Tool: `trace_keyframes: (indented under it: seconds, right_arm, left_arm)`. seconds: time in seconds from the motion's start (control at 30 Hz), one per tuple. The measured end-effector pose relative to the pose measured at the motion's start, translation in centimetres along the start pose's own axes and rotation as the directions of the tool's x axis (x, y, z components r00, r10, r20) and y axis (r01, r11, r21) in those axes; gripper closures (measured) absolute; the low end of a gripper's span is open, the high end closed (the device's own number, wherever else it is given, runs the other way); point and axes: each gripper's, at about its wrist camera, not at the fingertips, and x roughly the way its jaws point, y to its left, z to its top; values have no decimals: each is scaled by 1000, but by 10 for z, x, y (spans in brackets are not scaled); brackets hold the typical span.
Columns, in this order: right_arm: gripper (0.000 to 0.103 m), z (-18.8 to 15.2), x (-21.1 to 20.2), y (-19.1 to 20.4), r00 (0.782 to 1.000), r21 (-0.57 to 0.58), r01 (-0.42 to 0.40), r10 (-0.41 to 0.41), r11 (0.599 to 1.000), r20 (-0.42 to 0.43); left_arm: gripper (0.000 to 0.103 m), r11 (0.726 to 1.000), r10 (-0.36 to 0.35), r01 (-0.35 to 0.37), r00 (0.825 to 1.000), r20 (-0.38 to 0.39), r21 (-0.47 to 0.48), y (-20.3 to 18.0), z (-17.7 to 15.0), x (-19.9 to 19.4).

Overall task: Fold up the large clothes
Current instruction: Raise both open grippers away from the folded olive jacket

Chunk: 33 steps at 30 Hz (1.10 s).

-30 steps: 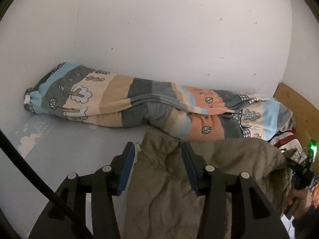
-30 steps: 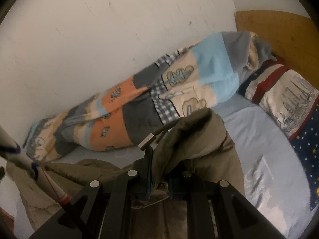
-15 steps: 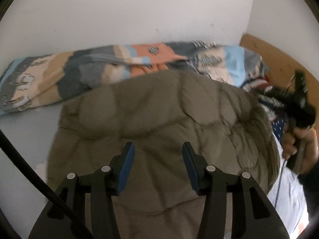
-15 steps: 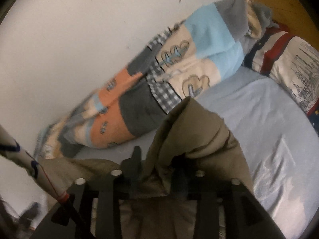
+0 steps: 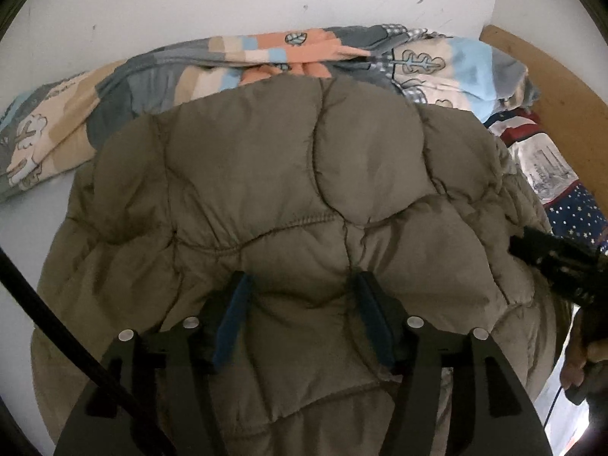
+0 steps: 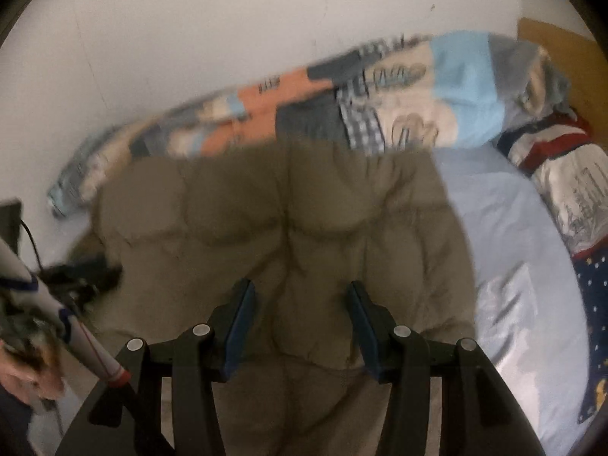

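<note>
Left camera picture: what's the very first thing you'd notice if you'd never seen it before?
The big puffy olive-brown jacket fills the middle, spread on the pale blue bed sheet right in front of the left claw, whose blue pads stand apart. Behind it, along the white wall, lies a rolled-up patchwork blanket in orange, blue and grey. A starry pillow peeks out at the right.

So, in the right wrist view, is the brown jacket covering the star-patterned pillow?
No, the jacket lies apart from the pillow.
</note>
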Motion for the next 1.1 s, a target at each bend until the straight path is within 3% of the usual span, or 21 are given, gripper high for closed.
trace_keyframes:
  seconds: [0.37,0.43,0.5,0.6,0.7,0.83,0.9,1.0,1.1]
  right_arm:
    - [44,-5,61,-23,991,86,5,7,996,-133]
    - [44,-4,63,-22,989,91,19,-5,996,-151]
    - [44,-1,59,-18,986,95,49,-32,994,-165]
    - [43,-1,23,-17,992,168,41,-20,985,-125]
    - [42,-16,-34,-8,999,171,-16,22,985,-34]
    - [42,-54,-90,1,999,220,-35,36,975,0]
    - [42,-78,-107,5,999,285,-52,54,957,2]
    - [42,-105,-124,20,998,355,-54,46,933,30]
    - [42,-111,-127,42,998,317,-46,30,947,55]
  left_arm:
    - [36,996,91,-91,995,-47,9,-2,6,39]
    - [36,992,129,-129,989,-70,4,-7,7,30]
    - [37,994,109,-110,992,-56,-23,-10,1,1]
    - [36,997,71,-71,997,11,-22,-12,-16,-46]
    - [36,991,133,-133,989,68,-11,-13,-50,-95]
    - [36,986,147,-141,987,59,-90,-5,-95,-132]
    - [36,981,147,-137,987,62,-139,3,-114,-144]
    - [36,964,219,-200,971,99,-176,12,-128,-157]
    - [37,955,216,-185,970,116,-230,31,-128,-154]
